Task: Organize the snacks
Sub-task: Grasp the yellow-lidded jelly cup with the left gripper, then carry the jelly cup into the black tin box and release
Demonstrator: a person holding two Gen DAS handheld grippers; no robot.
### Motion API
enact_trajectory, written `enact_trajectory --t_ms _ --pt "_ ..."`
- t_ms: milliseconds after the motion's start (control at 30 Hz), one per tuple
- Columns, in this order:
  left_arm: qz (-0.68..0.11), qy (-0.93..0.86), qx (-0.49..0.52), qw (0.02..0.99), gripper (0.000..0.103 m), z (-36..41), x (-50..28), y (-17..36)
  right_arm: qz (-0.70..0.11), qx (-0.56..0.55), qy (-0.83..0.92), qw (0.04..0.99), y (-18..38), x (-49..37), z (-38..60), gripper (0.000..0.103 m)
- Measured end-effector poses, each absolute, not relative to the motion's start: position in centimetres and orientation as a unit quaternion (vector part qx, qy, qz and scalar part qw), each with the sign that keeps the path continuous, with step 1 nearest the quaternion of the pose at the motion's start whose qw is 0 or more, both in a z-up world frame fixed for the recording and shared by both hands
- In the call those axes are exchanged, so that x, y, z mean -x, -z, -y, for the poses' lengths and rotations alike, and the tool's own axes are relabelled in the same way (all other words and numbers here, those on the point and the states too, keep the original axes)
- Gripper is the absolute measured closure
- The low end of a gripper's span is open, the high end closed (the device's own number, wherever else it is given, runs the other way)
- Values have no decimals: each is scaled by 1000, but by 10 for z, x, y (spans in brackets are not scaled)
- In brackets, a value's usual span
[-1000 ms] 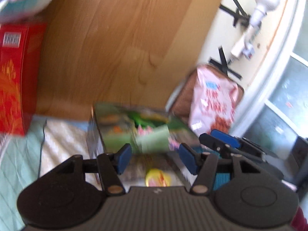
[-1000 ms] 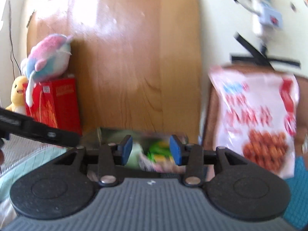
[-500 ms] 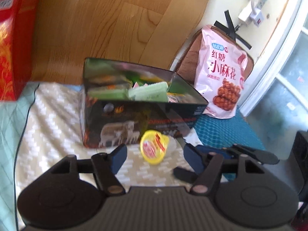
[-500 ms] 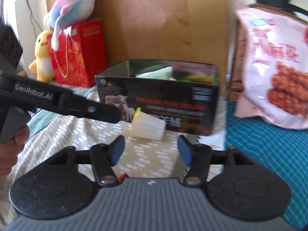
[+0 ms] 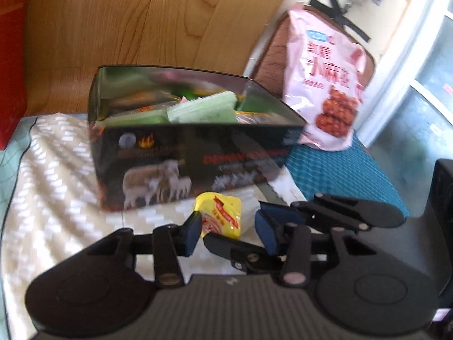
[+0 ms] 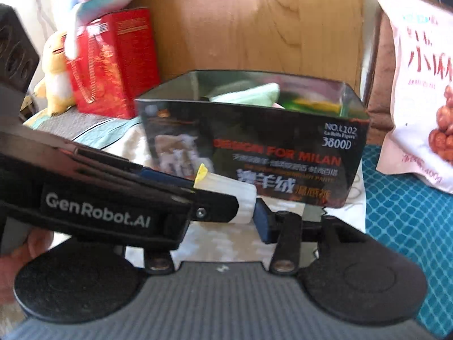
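A small jelly cup (image 5: 222,216) with a yellow lid lies on its side on the patterned cloth in front of a black box (image 5: 181,153) full of snack packets. My left gripper (image 5: 229,233) is open, its fingers on either side of the cup. The right gripper's fingers cross under it from the right. In the right wrist view the cup (image 6: 226,191) lies between my right gripper's (image 6: 223,221) fingers, with the left gripper's arm across the left finger. The box (image 6: 263,153) stands just behind.
A pink snack bag (image 5: 325,85) leans on a brown cushion at the right, above a teal mat (image 5: 339,175). A red gift bag (image 6: 113,62) and plush toys (image 6: 56,79) stand at the left. A wooden board (image 5: 127,22) rises behind the box.
Both grippers have dropped and moved in on the jelly cup in front of the box. The cup now lies between the left fingers, and the two grippers overlap.
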State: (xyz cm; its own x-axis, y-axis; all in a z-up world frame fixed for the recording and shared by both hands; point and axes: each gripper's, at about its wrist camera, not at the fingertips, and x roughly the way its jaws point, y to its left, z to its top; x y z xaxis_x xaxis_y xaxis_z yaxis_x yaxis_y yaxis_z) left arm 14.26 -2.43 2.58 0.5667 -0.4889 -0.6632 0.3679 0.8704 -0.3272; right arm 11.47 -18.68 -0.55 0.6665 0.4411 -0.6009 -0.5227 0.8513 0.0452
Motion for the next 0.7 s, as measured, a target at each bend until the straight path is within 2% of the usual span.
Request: enact_trajectory --t_ms 300,500,700 --pt "-402 253 85 876 59 -3 -40 -21 -278 140 -294 904 7 -6 169 52" --pt "-400 257 103 874 60 -22 9 -24 -277 110 -310 903 5 38 168 50" --pt "-396 254 121 874 59 -35 17 -23 -278 103 -301 906 5 46 169 46"
